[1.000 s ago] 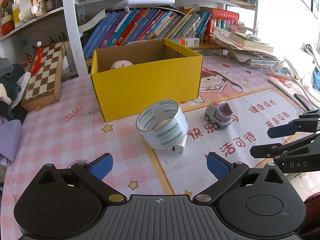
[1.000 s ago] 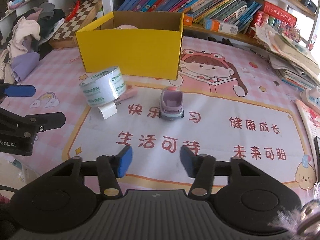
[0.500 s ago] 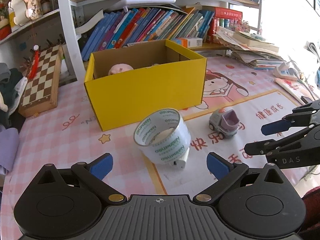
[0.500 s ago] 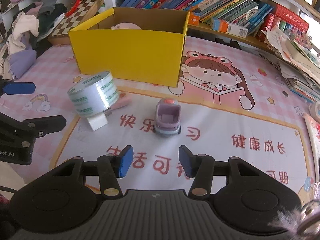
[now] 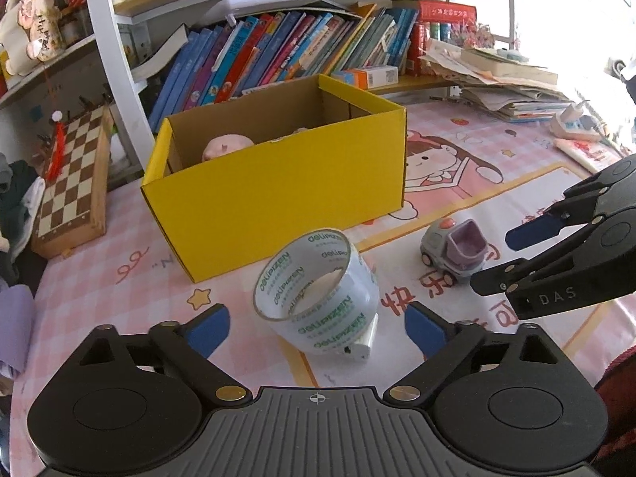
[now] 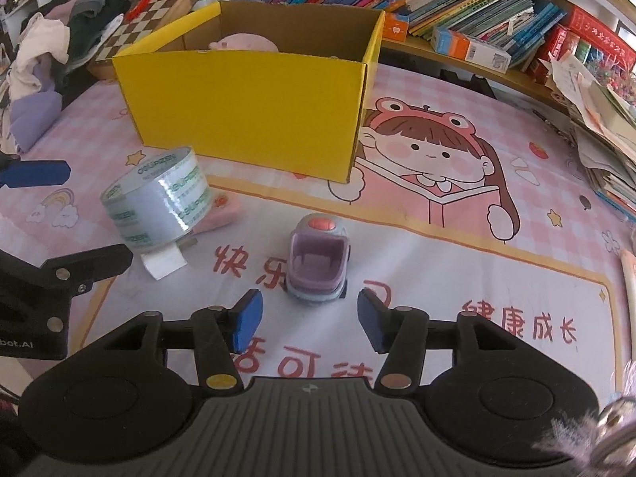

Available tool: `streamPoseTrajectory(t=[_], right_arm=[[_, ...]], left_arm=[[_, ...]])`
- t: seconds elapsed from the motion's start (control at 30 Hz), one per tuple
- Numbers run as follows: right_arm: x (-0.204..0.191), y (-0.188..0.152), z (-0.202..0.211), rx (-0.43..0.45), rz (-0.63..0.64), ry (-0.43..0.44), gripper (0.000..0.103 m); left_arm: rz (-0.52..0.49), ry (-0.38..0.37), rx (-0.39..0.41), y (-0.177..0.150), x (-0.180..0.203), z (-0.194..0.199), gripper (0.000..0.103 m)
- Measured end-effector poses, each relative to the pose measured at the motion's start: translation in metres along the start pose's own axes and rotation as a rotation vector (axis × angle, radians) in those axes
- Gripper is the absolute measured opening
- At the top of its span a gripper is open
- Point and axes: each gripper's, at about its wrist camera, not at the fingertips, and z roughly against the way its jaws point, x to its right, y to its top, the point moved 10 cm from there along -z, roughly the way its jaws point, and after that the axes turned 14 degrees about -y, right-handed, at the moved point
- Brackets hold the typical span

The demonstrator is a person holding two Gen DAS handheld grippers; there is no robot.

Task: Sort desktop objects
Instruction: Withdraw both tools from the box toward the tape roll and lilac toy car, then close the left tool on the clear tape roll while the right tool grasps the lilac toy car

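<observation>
A clear tape roll (image 5: pixel 316 292) (image 6: pixel 157 202) leans on a small white block (image 6: pixel 163 262) in front of the yellow cardboard box (image 5: pixel 278 194) (image 6: pixel 254 103). A pink plush item (image 5: pixel 226 148) (image 6: pixel 246 41) lies inside the box. My left gripper (image 5: pixel 316 328) stands open just short of the tape roll, which lies between the lines of its fingers. A small grey and purple toy truck (image 6: pixel 317 264) (image 5: pixel 455 254) sits on the mat. My right gripper (image 6: pixel 310 320) is open right behind the truck, with nothing held.
A wooden chessboard (image 5: pixel 73 187) and a pile of clothes (image 6: pixel 51 51) lie to the left. Books (image 5: pixel 278 55) fill the shelf behind the box, and stacked papers (image 6: pixel 600 119) sit at the right. A pink flat item (image 6: pixel 222 210) lies behind the tape.
Both grippers have moved forward: the tape roll and the toy truck sit nearer their fingers. The right gripper's fingers have spread wider.
</observation>
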Motion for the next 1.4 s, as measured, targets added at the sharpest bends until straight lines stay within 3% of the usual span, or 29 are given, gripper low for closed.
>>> streamPoseTrajectory(t=[0.23, 0.5, 0.63, 0.8, 0.9, 1.07, 1.4], right_arm=[[0.004, 0.008, -0.016, -0.017, -0.002, 0.012, 0.055], [0.0, 0.017, -0.028, -0.022, 0.021, 0.036, 0.055], [-0.001, 0.018, -0.033, -0.032, 0.024, 0.045, 0.054], [-0.003, 0.017, -0.037, -0.044, 0.026, 0.05, 0.05], [-0.004, 0.016, -0.038, -0.051, 0.03, 0.056, 0.042], [-0.003, 0.016, -0.037, -0.046, 0.017, 0.052, 0.039], [-0.004, 0.018, -0.021, -0.004, 0.019, 0.052, 0.038]], left_arm=[[-0.037, 0.005, -0.025, 0.003, 0.002, -0.015, 0.068], [-0.084, 0.002, -0.042, 0.009, 0.005, -0.027, 0.052], [-0.09, -0.017, -0.059, 0.007, 0.008, -0.03, 0.038], [-0.099, -0.038, -0.065, 0.005, 0.011, -0.03, 0.027], [-0.101, -0.048, -0.059, 0.006, 0.013, -0.028, 0.015], [-0.119, -0.086, -0.055, 0.005, 0.022, -0.024, 0.008], [-0.1, -0.077, 0.007, 0.015, 0.021, -0.003, 0.007]])
